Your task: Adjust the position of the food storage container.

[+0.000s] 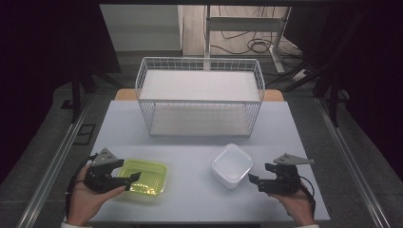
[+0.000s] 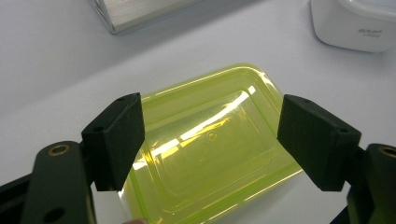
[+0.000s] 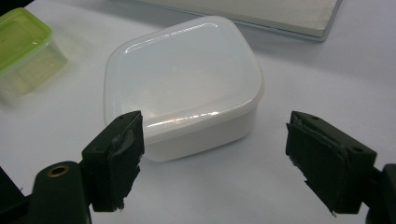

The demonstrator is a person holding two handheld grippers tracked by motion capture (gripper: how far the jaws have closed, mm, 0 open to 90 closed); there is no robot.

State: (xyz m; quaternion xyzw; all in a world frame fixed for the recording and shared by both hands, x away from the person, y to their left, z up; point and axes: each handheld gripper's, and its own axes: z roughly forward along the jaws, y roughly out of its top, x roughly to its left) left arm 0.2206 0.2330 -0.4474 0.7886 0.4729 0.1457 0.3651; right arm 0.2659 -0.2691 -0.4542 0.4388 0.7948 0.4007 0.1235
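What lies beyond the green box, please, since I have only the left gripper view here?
Observer: A white wire basket stands at the far side of the table, shown whole in the high view.
Operator: Thank you. Where is the right gripper?
Observer: The right gripper sits just right of the white box, jaws open and apart from it.
Operator: Is the white box lidded?
Observer: Yes, the right gripper view shows a smooth closed lid on it.
Operator: Is my gripper touching the green box?
Observer: From above, the left gripper overlaps the green box; contact I cannot tell.
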